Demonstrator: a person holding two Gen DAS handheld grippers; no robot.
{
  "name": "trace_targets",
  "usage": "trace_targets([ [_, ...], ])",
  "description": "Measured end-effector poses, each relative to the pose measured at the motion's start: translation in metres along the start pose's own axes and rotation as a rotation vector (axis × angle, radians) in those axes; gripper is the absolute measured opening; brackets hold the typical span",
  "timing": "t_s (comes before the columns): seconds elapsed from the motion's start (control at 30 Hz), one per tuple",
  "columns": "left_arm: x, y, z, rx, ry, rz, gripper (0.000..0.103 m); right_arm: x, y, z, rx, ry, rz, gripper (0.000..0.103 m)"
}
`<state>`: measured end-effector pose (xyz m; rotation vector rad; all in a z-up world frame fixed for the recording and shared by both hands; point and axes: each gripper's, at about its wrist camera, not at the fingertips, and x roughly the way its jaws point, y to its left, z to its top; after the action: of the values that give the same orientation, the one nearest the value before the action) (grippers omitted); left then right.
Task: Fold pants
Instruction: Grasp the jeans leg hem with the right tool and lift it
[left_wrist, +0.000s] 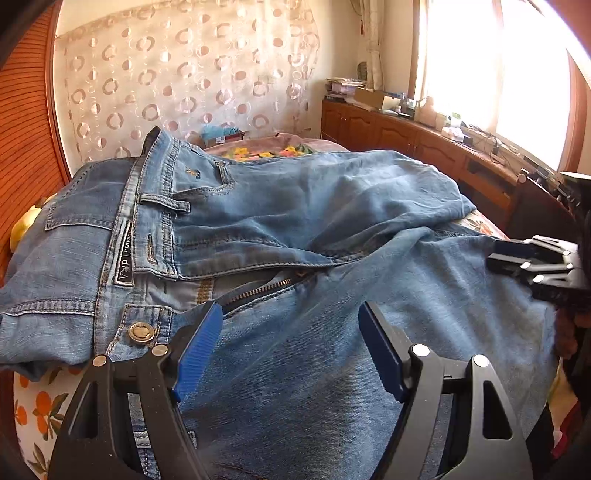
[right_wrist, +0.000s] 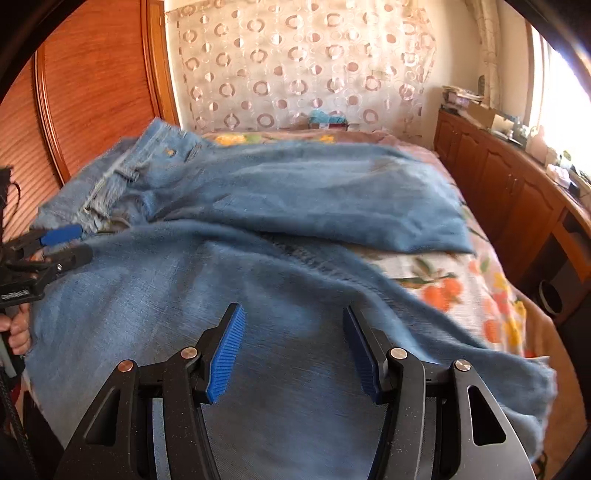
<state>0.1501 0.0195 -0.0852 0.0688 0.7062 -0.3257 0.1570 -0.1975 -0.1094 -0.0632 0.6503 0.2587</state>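
Blue jeans (left_wrist: 288, 206) lie spread on the bed, waistband to the left with the fly unzipped (left_wrist: 258, 290) and a metal button (left_wrist: 140, 331) showing. My left gripper (left_wrist: 290, 314) is open and empty, just above the near leg beside the zipper. My right gripper (right_wrist: 293, 317) is open and empty over the near leg's thigh (right_wrist: 184, 295). The far leg (right_wrist: 314, 192) lies across the bed toward the right. The right gripper shows at the right edge of the left wrist view (left_wrist: 532, 258); the left one shows at the left edge of the right wrist view (right_wrist: 59, 240).
The bed has a floral cover (right_wrist: 443, 288). A wooden headboard or wardrobe (right_wrist: 92, 92) stands at the left. A patterned curtain (right_wrist: 295, 66) hangs behind. A wooden cabinet (right_wrist: 498, 177) with clutter runs along the right under a bright window.
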Motion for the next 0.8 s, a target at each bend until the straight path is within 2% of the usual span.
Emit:
trace_targets([
  [0.17, -0.002, -0.002, -0.002, 0.001, -0.013, 0.02, 0.077, -0.044, -0.041, -0.003, 0.004, -0.043, -0.095, 0.057],
  [0.3, -0.001, 0.0, -0.001, 0.0, -0.013, 0.021, 0.077, -0.057, -0.087, -0.014, 0.04, 0.0, -0.163, 0.057],
  [0.43, 0.001, 0.002, 0.0, -0.011, -0.005, 0.019, 0.077, -0.057, -0.114, -0.024, 0.091, 0.05, -0.162, 0.057],
  [0.63, 0.004, 0.002, 0.001, -0.009, 0.007, 0.02, 0.077, -0.048, -0.119, -0.025, 0.13, 0.059, -0.118, 0.057],
  [0.8, 0.005, 0.002, 0.001, -0.011, 0.012, 0.021, 0.077, -0.05, -0.126, -0.023, 0.143, 0.063, -0.147, 0.057],
])
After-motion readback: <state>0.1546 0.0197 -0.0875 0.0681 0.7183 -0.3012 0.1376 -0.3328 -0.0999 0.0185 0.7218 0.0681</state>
